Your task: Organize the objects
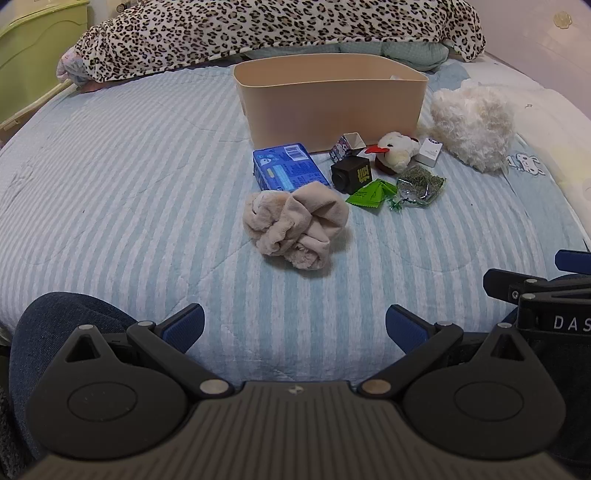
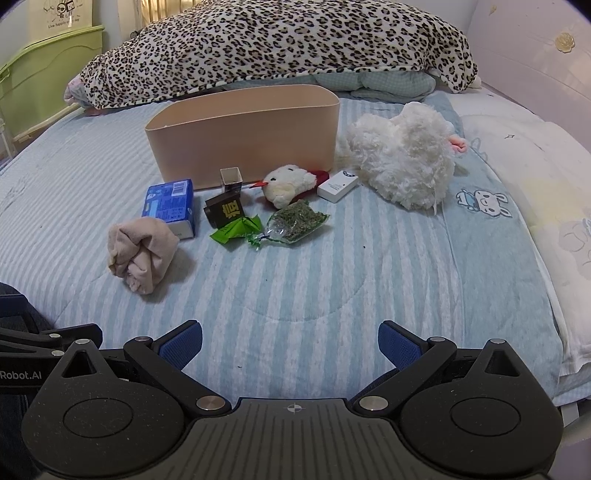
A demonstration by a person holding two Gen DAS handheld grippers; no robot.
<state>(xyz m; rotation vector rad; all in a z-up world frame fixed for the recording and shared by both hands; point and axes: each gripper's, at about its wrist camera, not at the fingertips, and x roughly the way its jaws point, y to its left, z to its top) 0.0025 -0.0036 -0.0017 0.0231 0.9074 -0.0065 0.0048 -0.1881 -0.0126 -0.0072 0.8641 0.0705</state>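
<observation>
A beige oval bin [image 1: 332,107] [image 2: 243,140] stands on the striped bed. In front of it lie a blue box [image 1: 288,168] [image 2: 170,203], a crumpled beige cloth [image 1: 295,225] [image 2: 142,251], a black box [image 1: 351,173] [image 2: 224,212], a green packet [image 1: 371,194] [image 2: 236,230], a clear bag of dried herbs [image 1: 419,184] [image 2: 295,221], a small duck plush [image 1: 397,151] [image 2: 290,184], a white box [image 1: 428,151] [image 2: 338,186] and a large white fluffy plush [image 1: 472,122] [image 2: 406,158]. My left gripper [image 1: 295,326] and right gripper [image 2: 291,343] are open, empty, near the bed's front edge.
A leopard-print blanket [image 1: 258,33] [image 2: 277,44] lies heaped behind the bin. A green cabinet [image 2: 48,70] stands at the far left. A small open patterned carton [image 1: 347,146] [image 2: 231,179] sits by the bin. The person's jeans-clad knee [image 1: 55,325] is at lower left.
</observation>
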